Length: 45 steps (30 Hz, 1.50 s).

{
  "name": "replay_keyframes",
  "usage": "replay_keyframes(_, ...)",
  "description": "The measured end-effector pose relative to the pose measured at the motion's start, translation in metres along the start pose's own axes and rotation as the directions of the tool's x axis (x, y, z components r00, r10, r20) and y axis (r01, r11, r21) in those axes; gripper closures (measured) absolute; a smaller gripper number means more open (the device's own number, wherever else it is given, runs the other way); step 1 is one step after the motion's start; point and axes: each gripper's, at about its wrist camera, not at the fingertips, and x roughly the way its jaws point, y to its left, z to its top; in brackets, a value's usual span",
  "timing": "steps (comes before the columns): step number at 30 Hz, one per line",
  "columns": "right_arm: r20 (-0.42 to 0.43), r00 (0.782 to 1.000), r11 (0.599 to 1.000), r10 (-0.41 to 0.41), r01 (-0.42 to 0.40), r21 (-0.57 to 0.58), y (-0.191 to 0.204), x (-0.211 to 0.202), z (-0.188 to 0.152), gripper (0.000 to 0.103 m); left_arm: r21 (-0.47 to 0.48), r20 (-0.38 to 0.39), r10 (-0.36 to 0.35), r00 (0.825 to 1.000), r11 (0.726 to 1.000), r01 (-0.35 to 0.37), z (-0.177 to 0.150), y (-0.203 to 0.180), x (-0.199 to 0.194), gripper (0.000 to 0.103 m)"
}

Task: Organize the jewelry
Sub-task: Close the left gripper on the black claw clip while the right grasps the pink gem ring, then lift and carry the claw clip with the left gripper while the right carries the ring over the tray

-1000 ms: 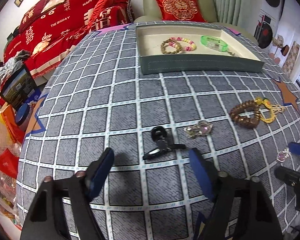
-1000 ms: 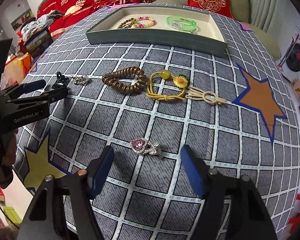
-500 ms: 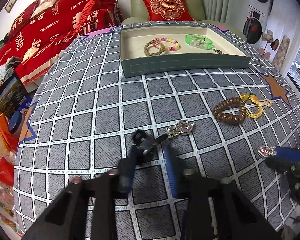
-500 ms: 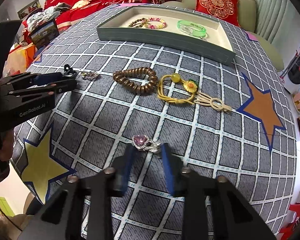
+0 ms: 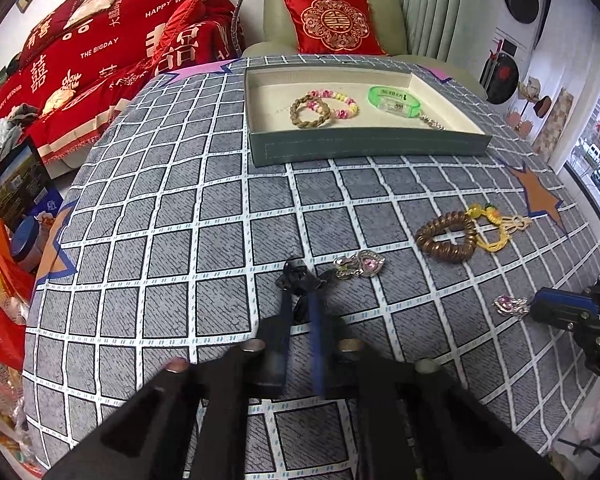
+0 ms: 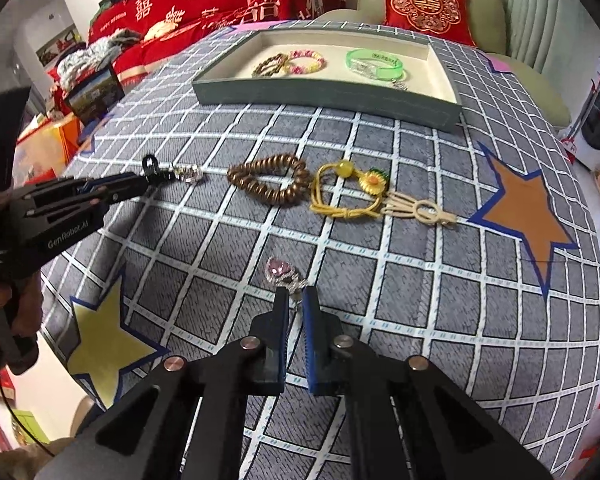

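Left gripper [image 5: 300, 280]: jaws just closed, clamped on black clasp [image 5: 296, 274] of heart keychain [image 5: 360, 264], centre of table.
Right gripper [image 6: 294, 294]: jaws just closed, pinching pink heart pendant [image 6: 278, 270], near side.
Tray [image 6: 324, 94]: far side; three bracelets inside.
Brown bead bracelet [image 6: 268, 184]: mid-table, touching yellow tassel charm [image 6: 364, 192].

Even daylight, heavy fisheye bend

The grid-patterned tablecloth [image 5: 180, 208] is lit softly and evenly; brightness is seen at a window [image 5: 596, 168] on the right edge, and shadows are kept faint. Straight lines are bowed outward, corners are blacked out, and the left gripper [image 5: 300, 292] fingers are smeared by motion blur.
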Motion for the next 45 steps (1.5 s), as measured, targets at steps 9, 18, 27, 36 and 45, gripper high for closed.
replay_keyframes(9,0.029,0.998,0.998,0.056,-0.056,0.002,-0.003,-0.005,0.002,0.095,-0.008,-0.004,0.005,1.000,1.000,-0.006,-0.001,0.000,-0.003,0.088)
replay_keyframes(18,0.001,0.999,0.997,0.034,-0.034,-0.076,0.003,0.009,0.004,0.031,-0.006,-0.005,0.014,1.000,1.000,-0.014,-0.002,0.001,-0.003,0.088)
replay_keyframes(27,-0.016,0.999,0.988,-0.045,0.042,-0.149,0.019,0.021,0.004,0.086,-0.009,0.002,0.011,1.000,1.000,-0.011,-0.002,0.004,-0.009,0.088)
replay_keyframes(36,0.048,0.999,0.997,0.009,-0.005,-0.082,0.006,-0.011,0.021,0.086,0.017,0.058,-0.011,0.998,1.000,0.010,0.011,-0.002,-0.035,0.088)
replay_keyframes(45,0.112,0.993,0.999,0.041,-0.037,-0.036,-0.004,-0.037,0.045,0.086,0.019,0.095,0.058,0.994,0.998,-0.061,0.014,-0.002,-0.048,0.088)
